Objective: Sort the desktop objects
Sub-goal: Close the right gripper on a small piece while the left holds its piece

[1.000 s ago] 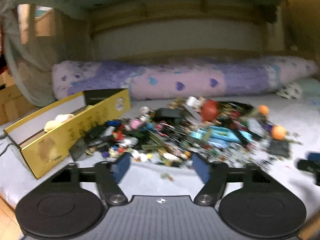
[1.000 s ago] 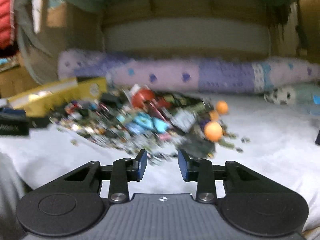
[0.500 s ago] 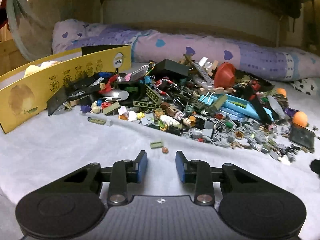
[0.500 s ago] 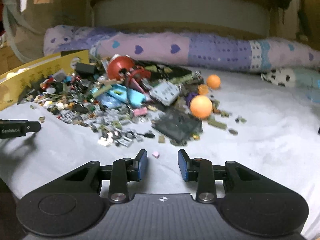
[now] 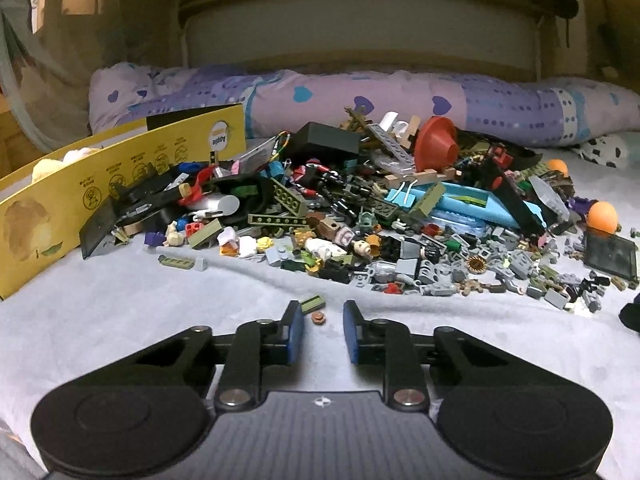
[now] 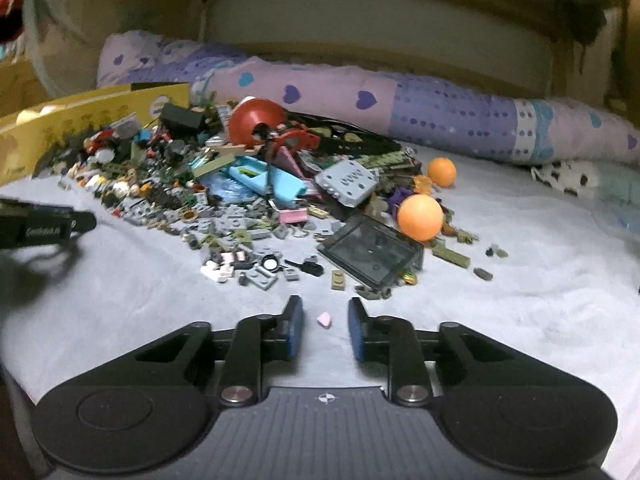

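Much bare sheet [image 5: 120, 320] beside pile [image 5: 360, 216]

Dim, warm indoor light fell from above; fisheye bending curved both frames' edges, and the right view's left side blurred.

A heap of small building bricks and toy parts [image 5: 360, 216] sprawls across mid-frame, with a dark red cone [image 5: 434, 146] atop it, two orange balls [image 6: 420, 216] at its right edge, and a small brown round stud [image 5: 318, 317] lying loose below centre.
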`<state>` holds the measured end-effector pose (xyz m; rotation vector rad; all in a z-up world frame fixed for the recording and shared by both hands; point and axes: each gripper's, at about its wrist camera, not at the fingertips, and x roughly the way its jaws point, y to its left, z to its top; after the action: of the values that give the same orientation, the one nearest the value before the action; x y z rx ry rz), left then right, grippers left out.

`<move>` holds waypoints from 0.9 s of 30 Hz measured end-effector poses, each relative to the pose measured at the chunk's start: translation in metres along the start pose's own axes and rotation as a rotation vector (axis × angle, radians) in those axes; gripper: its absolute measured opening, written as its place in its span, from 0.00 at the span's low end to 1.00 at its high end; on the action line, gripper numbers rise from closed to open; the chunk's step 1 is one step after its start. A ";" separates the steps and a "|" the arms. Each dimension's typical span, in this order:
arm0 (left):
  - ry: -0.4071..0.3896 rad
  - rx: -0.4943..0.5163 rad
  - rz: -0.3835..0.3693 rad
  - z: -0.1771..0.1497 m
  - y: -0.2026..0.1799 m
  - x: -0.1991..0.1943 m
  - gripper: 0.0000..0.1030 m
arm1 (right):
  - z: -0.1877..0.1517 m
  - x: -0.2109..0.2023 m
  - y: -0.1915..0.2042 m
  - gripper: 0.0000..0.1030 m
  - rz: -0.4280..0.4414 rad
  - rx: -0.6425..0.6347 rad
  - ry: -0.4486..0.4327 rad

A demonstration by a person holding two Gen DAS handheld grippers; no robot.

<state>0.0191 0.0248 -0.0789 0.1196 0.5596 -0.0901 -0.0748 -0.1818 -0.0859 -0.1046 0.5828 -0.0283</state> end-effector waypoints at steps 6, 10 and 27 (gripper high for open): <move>-0.006 0.044 -0.013 -0.002 -0.006 -0.001 0.07 | -0.001 0.002 0.003 0.10 0.028 -0.020 -0.002; -0.009 0.057 -0.013 -0.004 -0.006 0.000 0.07 | -0.001 0.003 0.003 0.08 0.032 -0.020 -0.006; -0.040 0.071 -0.043 0.004 -0.001 -0.028 0.06 | 0.005 -0.018 0.004 0.08 0.011 -0.006 -0.099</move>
<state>-0.0031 0.0250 -0.0608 0.1742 0.5196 -0.1535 -0.0871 -0.1761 -0.0722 -0.1082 0.4841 -0.0102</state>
